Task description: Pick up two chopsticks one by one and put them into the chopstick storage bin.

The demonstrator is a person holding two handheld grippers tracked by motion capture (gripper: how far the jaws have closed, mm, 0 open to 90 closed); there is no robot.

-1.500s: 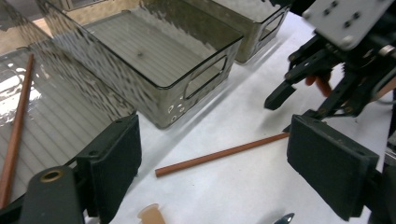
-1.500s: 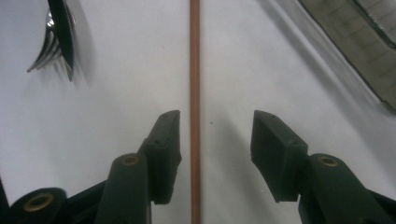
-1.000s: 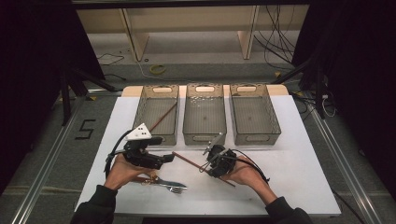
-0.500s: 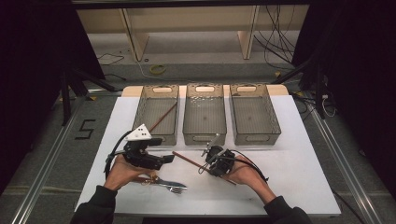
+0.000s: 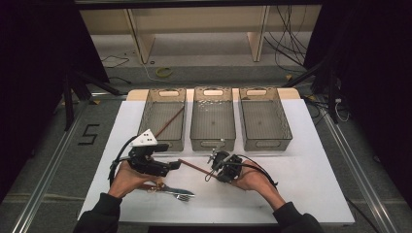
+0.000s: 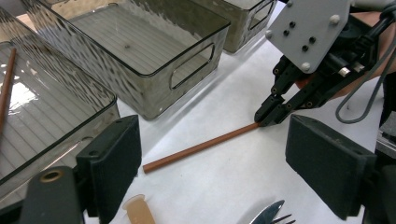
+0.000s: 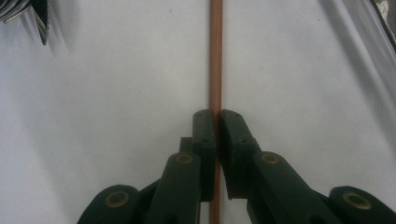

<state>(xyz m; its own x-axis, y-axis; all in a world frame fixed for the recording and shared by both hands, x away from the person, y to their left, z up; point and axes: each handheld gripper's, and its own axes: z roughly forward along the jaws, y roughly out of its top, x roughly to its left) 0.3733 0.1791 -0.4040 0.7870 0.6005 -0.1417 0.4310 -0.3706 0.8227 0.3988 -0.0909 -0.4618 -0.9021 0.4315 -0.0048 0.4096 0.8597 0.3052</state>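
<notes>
Right gripper view has the right tongs (image 7: pixel 216 122) just closed tight onto the brown stick (image 7: pixel 215 56), which lies flat on the white counter (image 7: pixel 116 116) near its front edge. Left tongs (image 6: pixel 212 163) sit wide open, holding nothing. One stick (image 5: pixel 170 121) is already in the left bin (image 5: pixel 163 141), so this one probably goes next. Plenty of open counter between stick and bins.

free: white table (image 5: pixel 311 184) right | blocked: three bins (image 5: pixel 213 119) ahead
</notes>
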